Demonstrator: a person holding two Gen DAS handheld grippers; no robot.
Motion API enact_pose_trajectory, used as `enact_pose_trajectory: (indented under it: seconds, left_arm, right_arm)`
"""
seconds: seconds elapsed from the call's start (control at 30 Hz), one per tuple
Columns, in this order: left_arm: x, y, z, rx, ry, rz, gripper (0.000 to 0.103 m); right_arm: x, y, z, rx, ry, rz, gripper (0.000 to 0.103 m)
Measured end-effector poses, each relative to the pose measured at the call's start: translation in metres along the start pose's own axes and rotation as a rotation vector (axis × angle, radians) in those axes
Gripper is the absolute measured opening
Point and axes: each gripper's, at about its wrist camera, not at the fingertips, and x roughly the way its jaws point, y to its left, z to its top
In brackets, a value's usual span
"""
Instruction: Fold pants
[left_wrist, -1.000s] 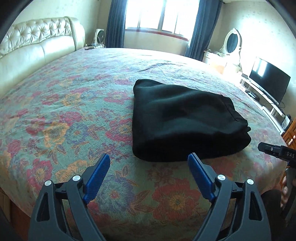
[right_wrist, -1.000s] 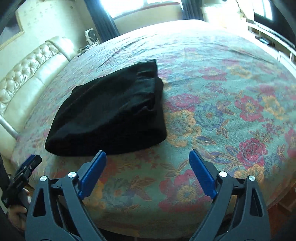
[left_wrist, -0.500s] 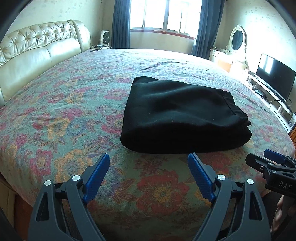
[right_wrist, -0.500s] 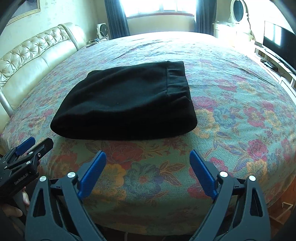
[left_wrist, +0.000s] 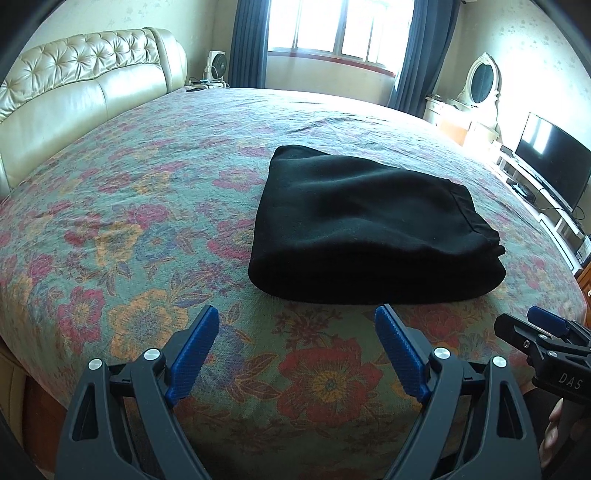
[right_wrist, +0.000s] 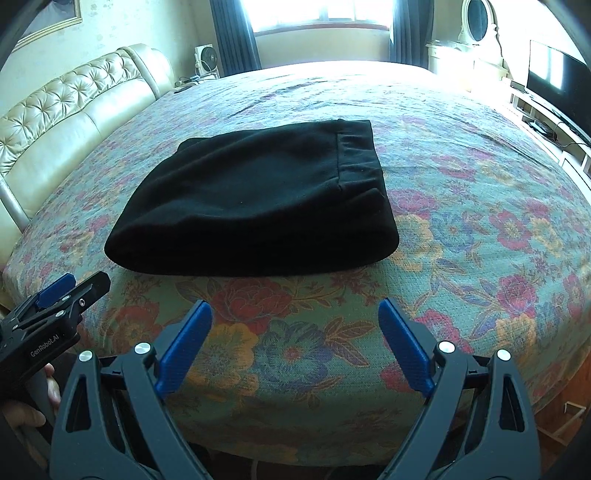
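The black pants (left_wrist: 369, 225) lie folded into a compact stack on the floral bedspread (left_wrist: 147, 206), waistband on the right side. They also show in the right wrist view (right_wrist: 258, 206). My left gripper (left_wrist: 297, 326) is open and empty, held back from the near fold above the bed's front edge. My right gripper (right_wrist: 295, 317) is open and empty, also short of the near fold. Each gripper shows in the other's view: the right gripper at the right edge (left_wrist: 543, 336), the left gripper at the left edge (right_wrist: 62, 295).
A cream tufted headboard (left_wrist: 74, 96) runs along the left. A window with dark blue curtains (left_wrist: 247, 40) is at the back. A vanity mirror (left_wrist: 480, 79) and a television (left_wrist: 550, 162) on a low stand are at the right.
Both grippers have drawn back from the pants and levelled out, so the folded stack sits farther off and more centred in both views. The pants have not moved.
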Motion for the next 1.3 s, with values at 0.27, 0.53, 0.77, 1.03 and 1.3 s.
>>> enact_pose_trajectory:
  seconds: [0.27, 0.53, 0.77, 1.03, 1.3]
  left_arm:
    - [0.0003, 0.0001, 0.0003, -0.006, 0.006, -0.005, 0.085]
    - [-0.0005, -0.0014, -0.0001, -0.002, 0.006, -0.010, 0.085]
    - [-0.0013, -0.0025, 0.0006, 0.004, 0.003, -0.006, 0.085]
    - [-0.0016, -0.0035, 0.0002, 0.006, 0.003, -0.008, 0.085]
    - [-0.0034, -0.0044, 0.0012, 0.010, -0.011, 0.003, 0.085]
  right_arm:
    - [0.0009, 0.0003, -0.0008, 0.000, 0.010, -0.001, 0.092]
    - [0.0010, 0.0016, -0.0015, 0.001, 0.013, 0.002, 0.092]
    - [0.0005, 0.0022, -0.0019, 0.001, 0.010, 0.003, 0.092]
    - [0.0002, 0.0033, -0.0022, 0.005, 0.012, 0.006, 0.092]
    - [-0.0003, 0.0053, -0.0039, 0.007, 0.016, 0.008, 0.092]
